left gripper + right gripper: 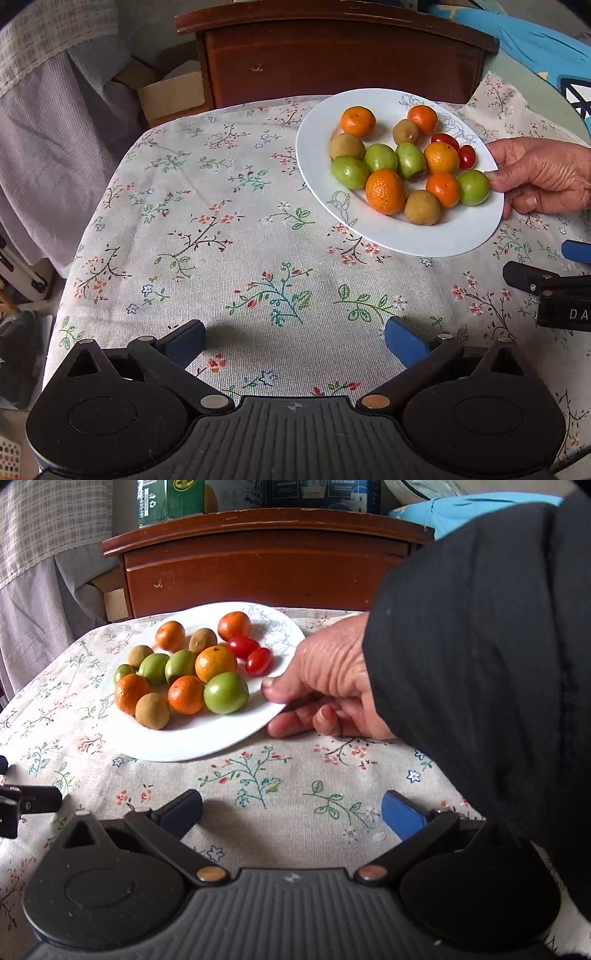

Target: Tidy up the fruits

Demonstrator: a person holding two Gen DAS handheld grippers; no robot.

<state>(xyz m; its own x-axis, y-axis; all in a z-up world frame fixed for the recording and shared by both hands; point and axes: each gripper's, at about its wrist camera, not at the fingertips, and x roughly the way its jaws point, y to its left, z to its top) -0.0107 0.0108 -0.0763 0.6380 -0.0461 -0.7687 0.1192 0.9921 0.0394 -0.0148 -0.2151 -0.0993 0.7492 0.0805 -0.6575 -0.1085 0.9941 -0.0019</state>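
A white plate (424,240) sits on the flowered tablecloth, far right in the left wrist view and at centre left in the right wrist view (207,746). It holds several tangerines (385,191), green fruits (349,171), brown kiwis (422,207) and two red cherry tomatoes (258,661). A bare hand (328,686) grips the plate's right rim. My left gripper (295,341) is open and empty over the cloth, well short of the plate. My right gripper (291,814) is open and empty, also short of the plate.
A dark wooden cabinet (332,62) stands behind the table. A black sleeve (498,664) fills the right of the right wrist view. The right gripper shows at the right edge of the left wrist view (554,291). A cardboard box (170,96) and draped cloth lie at the left.
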